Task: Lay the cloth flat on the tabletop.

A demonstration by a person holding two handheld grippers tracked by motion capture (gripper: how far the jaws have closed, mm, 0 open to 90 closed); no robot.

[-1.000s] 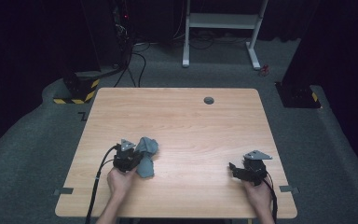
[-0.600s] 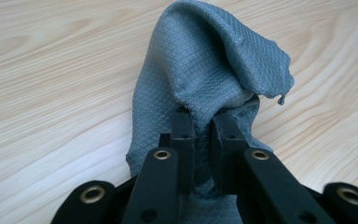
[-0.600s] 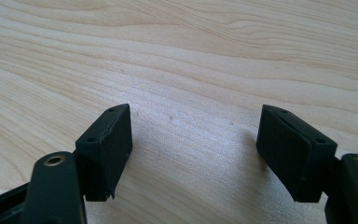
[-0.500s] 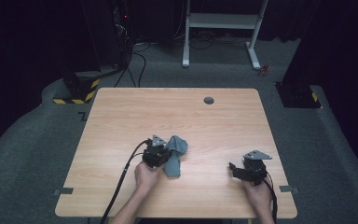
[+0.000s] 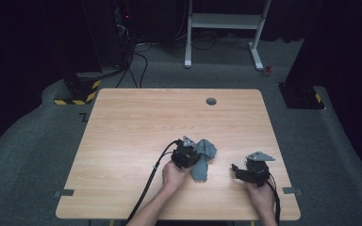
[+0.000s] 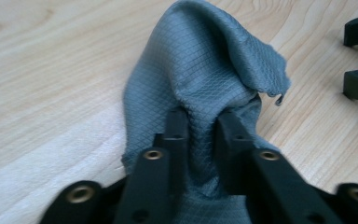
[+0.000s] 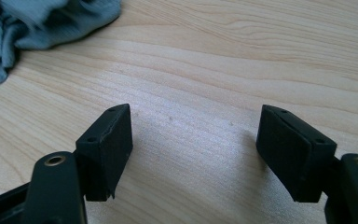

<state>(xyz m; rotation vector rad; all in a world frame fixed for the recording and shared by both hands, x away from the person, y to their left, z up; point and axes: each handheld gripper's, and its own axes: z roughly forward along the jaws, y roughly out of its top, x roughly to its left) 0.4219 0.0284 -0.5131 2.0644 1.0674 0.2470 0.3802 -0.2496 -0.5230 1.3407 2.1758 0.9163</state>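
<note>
Cloth (image 6: 205, 88) dragged across worktop (image 5: 136, 122) toward waiting right tool (image 7: 193, 149), its jaws wide and empty; left tool (image 6: 200, 133) jaws just easing apart, fabric bunched between them yet, so likely a release or handover next.

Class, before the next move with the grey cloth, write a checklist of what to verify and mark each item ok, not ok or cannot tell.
1. Left tool has the grey cloth between its jaws: ok, though the jaws have just been opening.
2. Grip firm enough to drag the cloth: cannot tell.
3. Right tool open and holding nothing: ok.
4. Cloth spread flat on the table: not ok, it is bunched.
5. Bare table between cloth and right tool: ok.
</note>
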